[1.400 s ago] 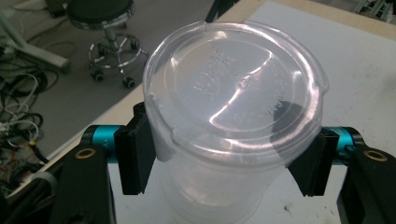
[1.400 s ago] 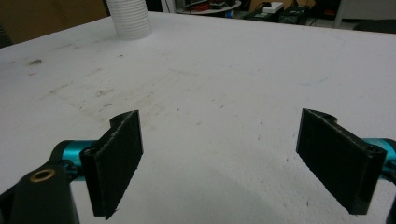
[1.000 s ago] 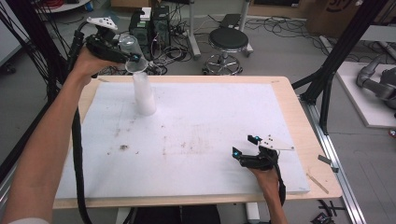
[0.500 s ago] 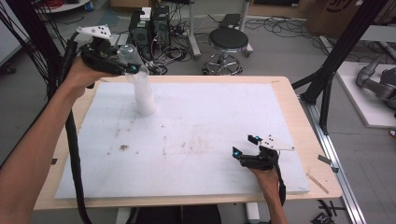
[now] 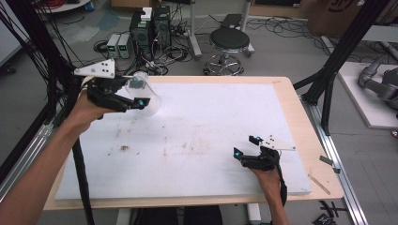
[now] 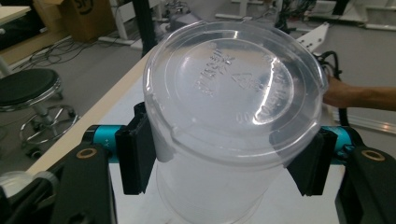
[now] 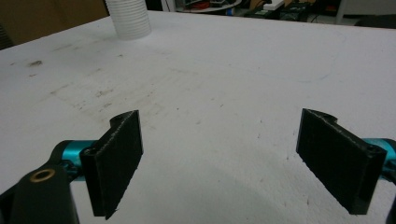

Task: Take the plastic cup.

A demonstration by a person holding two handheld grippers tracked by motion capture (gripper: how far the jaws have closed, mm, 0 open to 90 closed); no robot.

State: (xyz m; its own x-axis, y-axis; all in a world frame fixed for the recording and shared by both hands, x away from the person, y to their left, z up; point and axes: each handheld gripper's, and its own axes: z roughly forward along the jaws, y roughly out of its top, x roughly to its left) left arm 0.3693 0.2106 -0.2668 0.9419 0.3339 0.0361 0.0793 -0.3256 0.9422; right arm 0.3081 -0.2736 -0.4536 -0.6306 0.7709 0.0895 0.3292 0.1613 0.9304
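Note:
A clear plastic cup (image 5: pixel 151 98) is clamped in my left gripper (image 5: pixel 139 93) at the table's back left. In the left gripper view the cup (image 6: pixel 233 84) turns its round base to the camera, and both black pads (image 6: pixel 135 154) press on its sides; the left gripper (image 6: pixel 224 163) is shut on it. A white ribbed stack of cups (image 7: pixel 127 18) stands on the white board, and in the high view the held cup overlaps it. My right gripper (image 5: pixel 245 146) rests low near the front right, jaws wide apart; the right gripper (image 7: pixel 233 158) has nothing between them.
The white board (image 5: pixel 211 122) covers most of the wooden table (image 5: pixel 300 112) and carries a few dark smudges (image 5: pixel 124 148). A stool (image 5: pixel 229 42), computer boxes (image 5: pixel 150 26) and cables lie on the floor beyond the far edge. Black frame posts (image 5: pixel 328 79) stand at the right.
My left gripper has come down and nearer with the clear cup, from above the stack's top to level with the stack. The right gripper has stayed put.

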